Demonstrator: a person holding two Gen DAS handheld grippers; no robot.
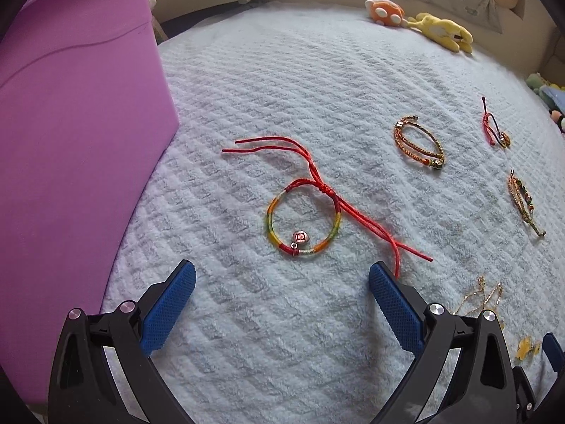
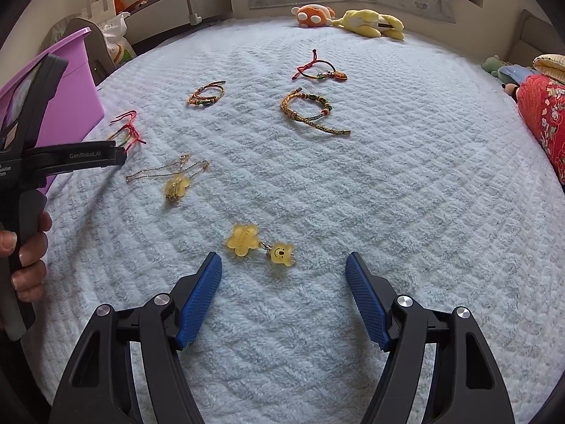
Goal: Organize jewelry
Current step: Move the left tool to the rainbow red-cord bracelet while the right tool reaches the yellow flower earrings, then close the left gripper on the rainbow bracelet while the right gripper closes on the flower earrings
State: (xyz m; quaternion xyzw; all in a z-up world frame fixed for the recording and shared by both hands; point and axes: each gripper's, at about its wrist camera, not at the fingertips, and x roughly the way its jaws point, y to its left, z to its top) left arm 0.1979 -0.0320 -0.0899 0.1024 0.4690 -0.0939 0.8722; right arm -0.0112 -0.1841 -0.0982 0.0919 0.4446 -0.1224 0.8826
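Our left gripper (image 1: 282, 275) spread above the rainbow cord bracelet (image 1: 303, 224), right gripper (image 2: 284, 265) spread around yellow flower charms (image 2: 259, 243), purple bin (image 1: 77, 134) beside, gold chain (image 2: 166, 171) perhaps tangled

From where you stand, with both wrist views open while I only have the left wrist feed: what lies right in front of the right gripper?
Observer: Two joined yellow flower charms, just beyond the open right gripper, untouched.
Operator: Is the gold chain beside my right finger bare?
Observer: No, a yellow flower charm lies against the gold chain.
Operator: Anything on the blanket's right edge?
Observer: A red patterned fabric item lies there, outside your frame.
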